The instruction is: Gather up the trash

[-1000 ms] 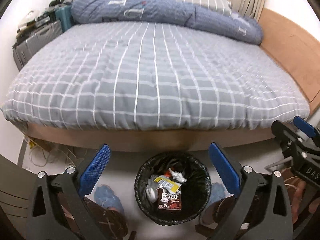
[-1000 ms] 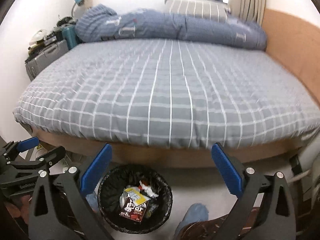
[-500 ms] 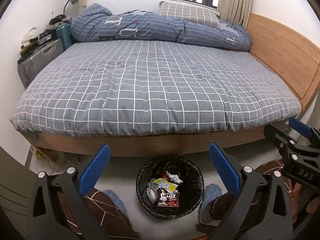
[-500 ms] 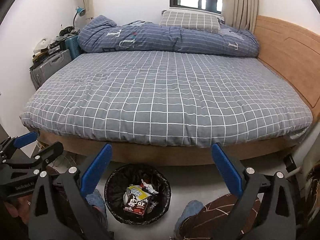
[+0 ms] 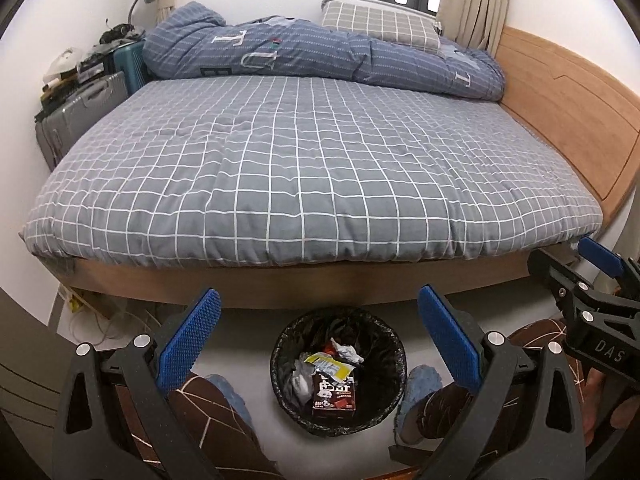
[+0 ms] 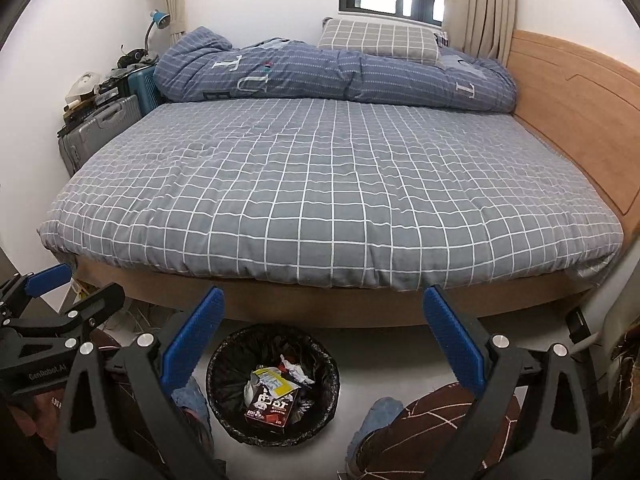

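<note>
A black-lined trash bin (image 5: 280,354) stands on the floor at the foot of the bed; it also shows in the right wrist view (image 6: 216,364). Inside lie a brown snack box (image 5: 334,394), a yellow wrapper (image 5: 328,365) and crumpled white paper (image 5: 347,350); the right wrist view shows the box (image 6: 270,406) too. My left gripper (image 5: 318,340) is open and empty above the bin. My right gripper (image 6: 322,340) is open and empty, above and right of the bin. Each gripper shows in the other's view: the right one (image 5: 588,280), the left one (image 6: 68,292).
A bed with a grey checked cover (image 5: 312,168) fills the view, with a rolled blue duvet (image 5: 320,56) and pillow at the far side. Suitcases (image 5: 80,112) stand at the left, a wooden headboard (image 5: 568,108) at the right. The person's legs and blue slippers (image 5: 420,388) flank the bin.
Both grippers have pulled up and back from the bed, so more of the room shows and the bin looks smaller. Both stay open and empty.
</note>
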